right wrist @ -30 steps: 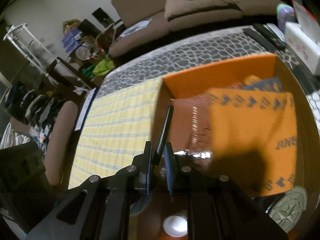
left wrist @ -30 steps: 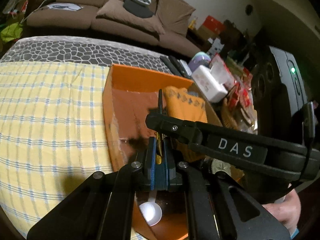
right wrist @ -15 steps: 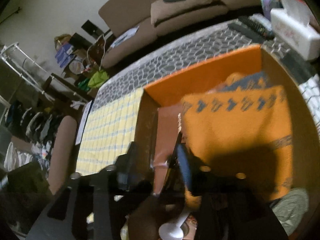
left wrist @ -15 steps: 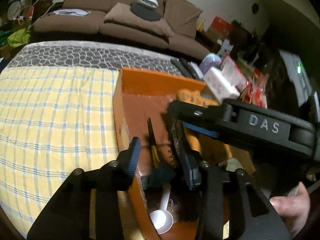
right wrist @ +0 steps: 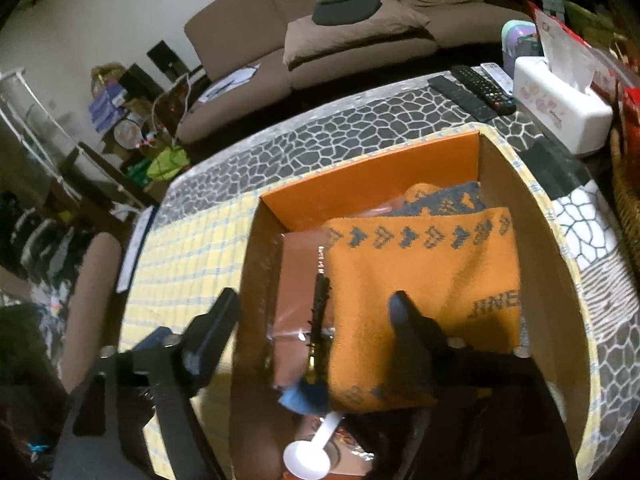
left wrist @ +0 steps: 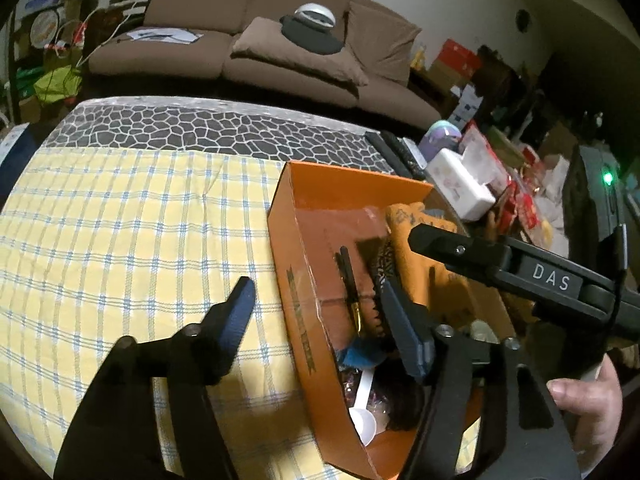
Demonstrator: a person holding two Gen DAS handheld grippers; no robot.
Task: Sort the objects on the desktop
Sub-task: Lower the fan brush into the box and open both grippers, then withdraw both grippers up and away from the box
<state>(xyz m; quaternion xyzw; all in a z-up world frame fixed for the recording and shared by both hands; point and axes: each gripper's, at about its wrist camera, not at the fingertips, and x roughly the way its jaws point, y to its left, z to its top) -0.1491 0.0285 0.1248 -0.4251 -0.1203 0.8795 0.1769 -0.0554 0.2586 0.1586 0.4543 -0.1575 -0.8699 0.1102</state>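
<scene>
L gripper spread wide, nothing held; one finger over the yellow check cloth, other inside the orange box. R gripper also wide open, straddling the box's near-left wall. White scoop near, bowl partly cut off. Black pen lies in box on brown packet, long axis running near-to-far, gold end near; blue item below it unclear. Orange towel beside. Sofa far back.
</scene>
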